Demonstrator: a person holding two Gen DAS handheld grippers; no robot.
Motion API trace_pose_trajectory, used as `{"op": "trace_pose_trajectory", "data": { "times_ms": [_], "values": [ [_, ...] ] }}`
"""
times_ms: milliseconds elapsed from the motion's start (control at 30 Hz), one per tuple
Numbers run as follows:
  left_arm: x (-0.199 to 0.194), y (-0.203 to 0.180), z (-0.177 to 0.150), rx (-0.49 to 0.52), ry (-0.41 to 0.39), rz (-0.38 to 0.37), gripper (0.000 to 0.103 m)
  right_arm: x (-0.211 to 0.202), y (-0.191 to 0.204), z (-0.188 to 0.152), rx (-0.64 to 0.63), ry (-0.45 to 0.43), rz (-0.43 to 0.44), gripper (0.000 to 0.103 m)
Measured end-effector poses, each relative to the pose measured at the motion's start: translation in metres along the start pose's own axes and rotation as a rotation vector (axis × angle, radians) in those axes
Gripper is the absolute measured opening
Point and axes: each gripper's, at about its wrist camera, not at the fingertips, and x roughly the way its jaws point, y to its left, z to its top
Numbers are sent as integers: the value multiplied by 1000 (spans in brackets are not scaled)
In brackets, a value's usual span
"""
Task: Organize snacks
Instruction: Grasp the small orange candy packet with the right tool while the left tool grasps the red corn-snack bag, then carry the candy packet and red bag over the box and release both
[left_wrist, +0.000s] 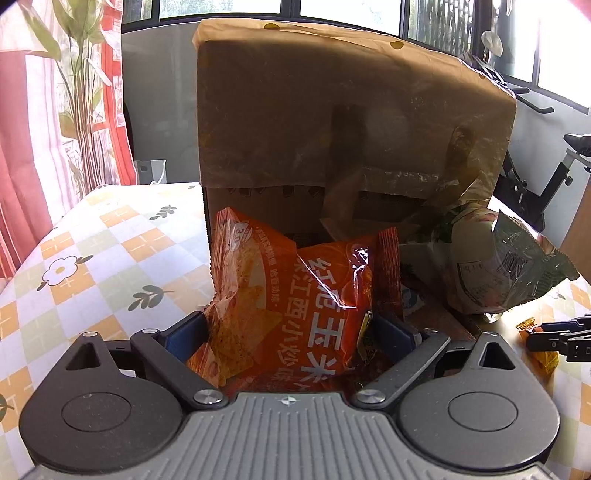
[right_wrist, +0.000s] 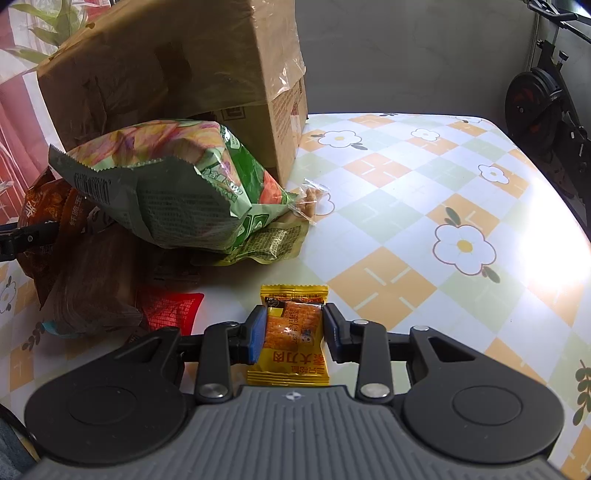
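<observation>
Left gripper (left_wrist: 291, 332): fingers clamp the orange chip bag (left_wrist: 291, 295), frame centre, before the cardboard box (left_wrist: 332, 110).
Right gripper (right_wrist: 294, 332): fingers narrow, pinching the yellow snack packet (right_wrist: 291, 332), lower centre, on the counter (right_wrist: 424, 206).

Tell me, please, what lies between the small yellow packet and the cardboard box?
In the right wrist view, the green snack bag lies between the yellow packet and the cardboard box, leaning against the box.
</observation>
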Motion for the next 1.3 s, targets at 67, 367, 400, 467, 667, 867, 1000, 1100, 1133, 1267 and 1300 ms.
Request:
{"op": "trace_pose_trajectory", "data": {
  "times_ms": [67,367,400,467,667,867,1000,1100,1133,1267,1300],
  "values": [
    [-5,5,2,-18,-4,-17,81,0,0,1,2,1,3,35],
    [-29,20,10,-119,-36,-22,66,-10,0,4,20,-29,19,34],
    [-32,21,11,-120,-48,-14,66,-12,0,5,20,-36,18,34],
    [-37,24,15,-123,-77,1,66,-15,-1,7,18,-49,13,34],
    [-44,26,23,-130,-115,40,66,-20,-7,12,17,-75,-10,34],
    [-50,36,36,-156,-144,69,66,-32,-23,29,14,-130,-56,34],
    [-58,44,51,-162,-187,86,66,-43,-30,47,2,-178,-81,34],
    [-63,48,64,-164,-217,100,66,-51,-33,65,-1,-221,-83,34],
    [-65,49,69,-163,-233,102,66,-54,-33,71,-6,-238,-83,34],
    [-76,47,91,-149,-295,99,66,-66,-26,96,-41,-301,-70,34],
    [-78,45,96,-145,-309,97,66,-69,-23,103,-51,-316,-63,34]
  ]
}}
